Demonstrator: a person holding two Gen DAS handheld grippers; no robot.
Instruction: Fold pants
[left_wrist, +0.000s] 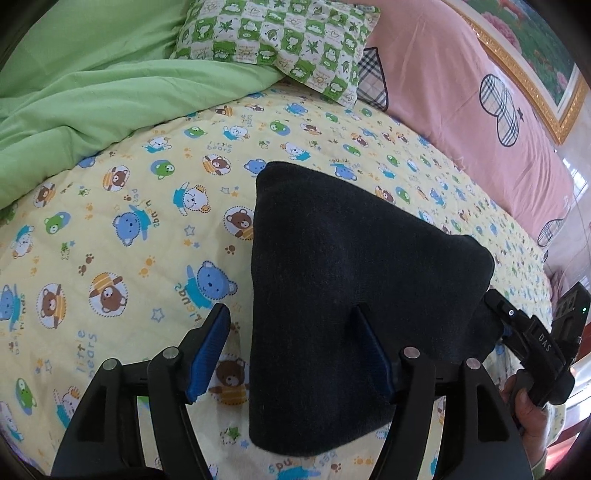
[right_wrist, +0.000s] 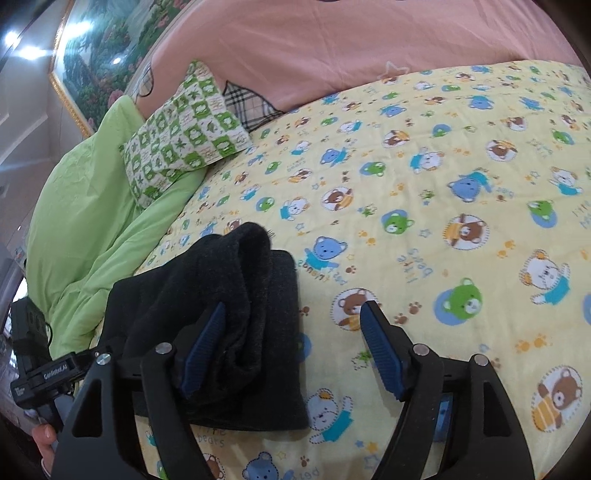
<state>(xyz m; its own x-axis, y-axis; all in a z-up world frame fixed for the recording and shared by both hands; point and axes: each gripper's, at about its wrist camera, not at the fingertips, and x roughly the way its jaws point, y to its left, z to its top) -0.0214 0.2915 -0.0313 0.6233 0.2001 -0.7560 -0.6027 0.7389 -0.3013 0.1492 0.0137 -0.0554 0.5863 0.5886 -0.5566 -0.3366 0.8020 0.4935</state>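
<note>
The pants (left_wrist: 347, 295) lie folded into a dark, thick bundle on the bear-print quilt (left_wrist: 122, 229), near its front edge; in the right wrist view the folded layers (right_wrist: 236, 317) show stacked, the top one rumpled. The left gripper (left_wrist: 295, 354) stands open over the bundle's left edge, one blue pad over the quilt, the other above the cloth, neither pressing on it; the right gripper (right_wrist: 291, 350) is likewise open at the bundle's right edge, its left pad against the cloth, its right pad over the quilt. Beyond the pants lies a green checked pillow (left_wrist: 280, 40); left of that a green blanket (left_wrist: 81, 81); right of it a pink sheet (left_wrist: 461, 99); behind, a gold-framed picture (left_wrist: 535, 62).
</note>
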